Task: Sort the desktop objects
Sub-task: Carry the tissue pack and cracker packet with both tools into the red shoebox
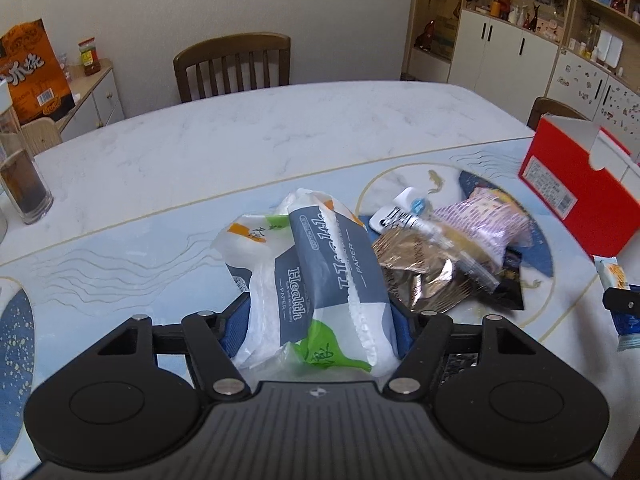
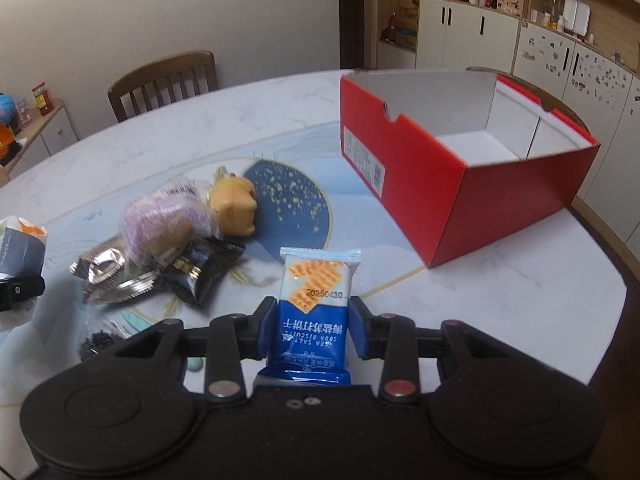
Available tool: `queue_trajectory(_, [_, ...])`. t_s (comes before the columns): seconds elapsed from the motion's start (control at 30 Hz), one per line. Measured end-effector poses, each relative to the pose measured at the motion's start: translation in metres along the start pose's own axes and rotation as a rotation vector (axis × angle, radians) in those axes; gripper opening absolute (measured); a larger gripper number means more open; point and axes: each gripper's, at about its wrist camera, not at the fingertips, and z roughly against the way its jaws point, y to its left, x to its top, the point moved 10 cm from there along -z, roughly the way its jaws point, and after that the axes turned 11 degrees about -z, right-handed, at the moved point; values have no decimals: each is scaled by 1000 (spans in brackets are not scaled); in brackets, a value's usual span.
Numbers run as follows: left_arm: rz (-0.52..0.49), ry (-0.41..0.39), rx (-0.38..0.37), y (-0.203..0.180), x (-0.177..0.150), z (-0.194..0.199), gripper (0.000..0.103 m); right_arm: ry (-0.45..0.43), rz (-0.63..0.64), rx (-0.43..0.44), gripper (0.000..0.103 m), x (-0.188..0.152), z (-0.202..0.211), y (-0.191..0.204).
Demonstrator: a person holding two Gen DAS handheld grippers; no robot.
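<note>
My left claw (image 1: 316, 320) is clamped on two tissue packs (image 1: 320, 276), their soft white-and-grey wrappers bulging between the blue pads, lifted clear of the worktop (image 1: 240, 140). My right claw (image 2: 312, 328) is pinching a blue biscuit packet (image 2: 314, 308) upright, date stamp facing me, also off the surface. Below and to the left on the patterned mat lies the leftover heap: a purple-striped snack bag (image 2: 160, 220), a silvery foil pouch (image 2: 108, 276), a black sachet (image 2: 200, 276) and a tan toy figure (image 2: 236, 208), all touching or overlapping. The red box (image 2: 460, 184) sits open to the right, its white inside bare, well apart from the heap.
</note>
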Motion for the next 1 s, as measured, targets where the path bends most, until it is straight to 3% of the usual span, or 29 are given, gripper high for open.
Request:
queue_trajectory(0.6, [-95,-69,-105,-59,47,57,68,-49,-18,27,37,41,60,-2])
queue_trajectory(1.0, [-179,-130,-217,-131,101,83,68,-71,-18,36,37,79,78,-34])
